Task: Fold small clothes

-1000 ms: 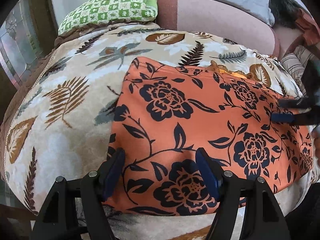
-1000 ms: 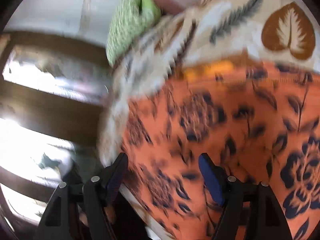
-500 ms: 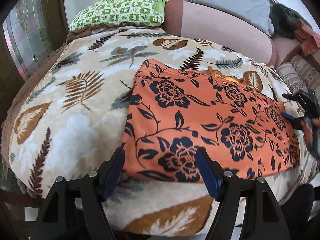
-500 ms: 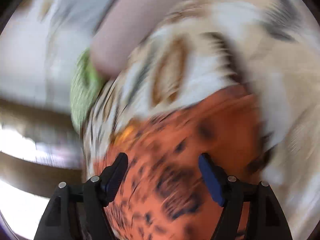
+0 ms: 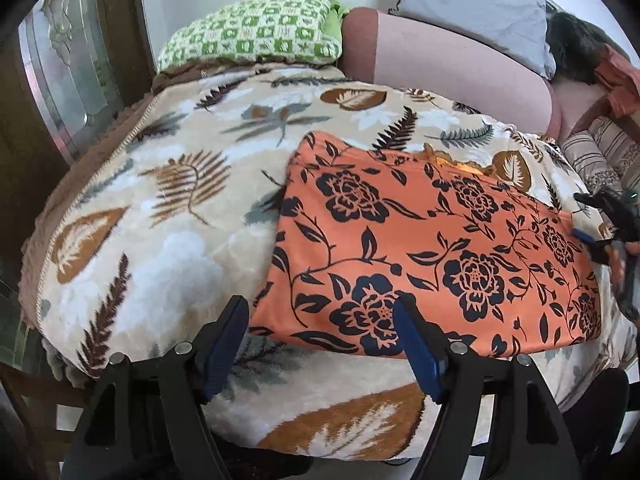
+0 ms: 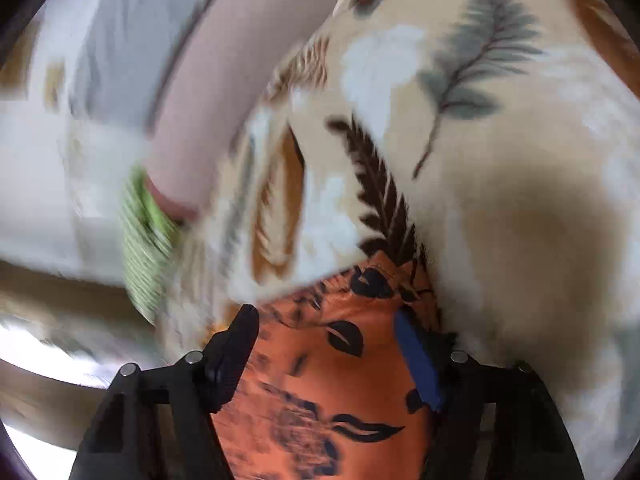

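Orange floral garment [image 5: 432, 264] lies flat on the leaf-print blanket [image 5: 168, 208], toward its right side. Left gripper [image 5: 322, 344] hovers at the near edge, jaws spread. Right gripper [image 6: 326, 354], jaws spread, straddles a far corner. The cloth looks light, soft and limp; corners and hems offer the surest hold.

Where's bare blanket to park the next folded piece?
Free: the leaf-print blanket left of the orange floral garment, up to the green checked pillow; also the near strip before it. Crowded: right edge, where the right gripper works.
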Action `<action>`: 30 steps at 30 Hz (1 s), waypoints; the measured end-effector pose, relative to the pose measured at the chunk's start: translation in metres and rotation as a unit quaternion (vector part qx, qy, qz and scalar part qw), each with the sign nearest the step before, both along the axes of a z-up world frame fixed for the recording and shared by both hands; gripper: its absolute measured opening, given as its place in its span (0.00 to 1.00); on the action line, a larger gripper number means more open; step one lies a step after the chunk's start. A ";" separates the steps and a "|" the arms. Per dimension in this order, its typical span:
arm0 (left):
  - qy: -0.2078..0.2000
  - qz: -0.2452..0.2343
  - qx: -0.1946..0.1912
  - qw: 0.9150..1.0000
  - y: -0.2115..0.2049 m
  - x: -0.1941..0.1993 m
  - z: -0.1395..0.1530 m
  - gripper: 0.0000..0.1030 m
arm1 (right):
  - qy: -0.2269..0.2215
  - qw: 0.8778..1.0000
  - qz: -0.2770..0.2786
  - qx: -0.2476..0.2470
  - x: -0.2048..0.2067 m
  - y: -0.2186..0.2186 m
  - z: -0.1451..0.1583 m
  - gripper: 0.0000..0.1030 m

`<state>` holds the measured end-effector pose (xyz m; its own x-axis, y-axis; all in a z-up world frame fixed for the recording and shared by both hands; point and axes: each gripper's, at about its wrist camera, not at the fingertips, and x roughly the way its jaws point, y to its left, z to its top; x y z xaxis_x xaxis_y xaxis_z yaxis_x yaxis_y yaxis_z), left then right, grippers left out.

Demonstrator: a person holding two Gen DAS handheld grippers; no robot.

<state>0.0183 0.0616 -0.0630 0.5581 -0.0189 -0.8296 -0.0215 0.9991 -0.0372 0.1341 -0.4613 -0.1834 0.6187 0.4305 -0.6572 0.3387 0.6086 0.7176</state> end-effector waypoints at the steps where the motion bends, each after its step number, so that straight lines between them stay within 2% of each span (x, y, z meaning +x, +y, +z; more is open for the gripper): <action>1: -0.001 0.001 0.000 1.000 -0.001 0.001 0.001 0.73 | -0.012 0.999 0.026 -0.026 -0.006 0.011 0.014 0.72; 3: 0.003 0.002 0.001 1.000 -0.002 0.003 0.001 0.73 | -0.043 0.995 0.082 -0.036 -0.027 0.040 0.039 0.73; 5: -0.001 0.005 0.000 1.000 -0.003 0.002 0.002 0.73 | -0.053 0.990 0.126 -0.038 -0.056 0.059 0.052 0.73; 6: -0.002 0.003 -0.002 1.000 -0.003 0.001 0.002 0.73 | -0.059 0.988 0.137 -0.039 -0.079 0.070 0.054 0.74; 8: 0.000 0.000 0.000 1.000 -0.005 -0.002 0.001 0.73 | -0.054 0.987 0.152 -0.028 -0.104 0.083 0.044 0.83; 9: 0.002 -0.002 0.000 1.000 -0.005 -0.002 0.000 0.73 | -0.035 0.987 0.152 -0.040 -0.111 0.085 0.031 0.85; 11: 0.004 -0.003 -0.003 1.000 -0.006 -0.004 0.000 0.73 | 0.038 0.988 0.130 -0.077 -0.113 0.075 -0.003 0.84; 13: 0.006 -0.006 -0.005 1.000 -0.006 -0.005 0.000 0.73 | 0.017 0.995 0.089 -0.038 -0.120 0.068 0.000 0.83; 15: 0.003 -0.008 0.001 1.000 -0.006 -0.007 0.002 0.73 | 0.005 0.996 0.067 -0.052 -0.127 0.066 0.020 0.83; 18: 0.004 -0.006 0.002 1.000 -0.005 -0.009 0.001 0.73 | -0.043 0.994 0.085 -0.055 -0.131 0.076 0.034 0.85; 20: 0.011 -0.008 -0.004 1.000 -0.006 -0.008 -0.001 0.73 | -0.027 0.992 0.106 -0.056 -0.128 0.078 0.020 0.85; 21: 0.013 -0.009 -0.005 1.000 -0.006 -0.008 -0.001 0.73 | 0.021 0.992 0.096 -0.074 -0.123 0.073 0.000 0.84; 22: 0.013 -0.011 -0.006 1.000 -0.006 -0.009 -0.002 0.73 | 0.029 0.995 0.077 -0.057 -0.125 0.066 -0.010 0.81; 24: 0.009 -0.017 0.001 1.000 -0.007 -0.011 -0.001 0.73 | 0.009 0.998 0.046 -0.043 -0.134 0.061 0.004 0.81; 27: 0.010 -0.009 -0.001 1.000 -0.006 -0.006 -0.005 0.75 | -0.026 0.996 0.044 -0.073 -0.152 0.060 0.035 0.82; 30: 0.016 -0.009 -0.019 1.000 -0.012 0.002 -0.010 0.75 | -0.017 0.996 0.047 -0.067 -0.168 0.051 0.040 0.82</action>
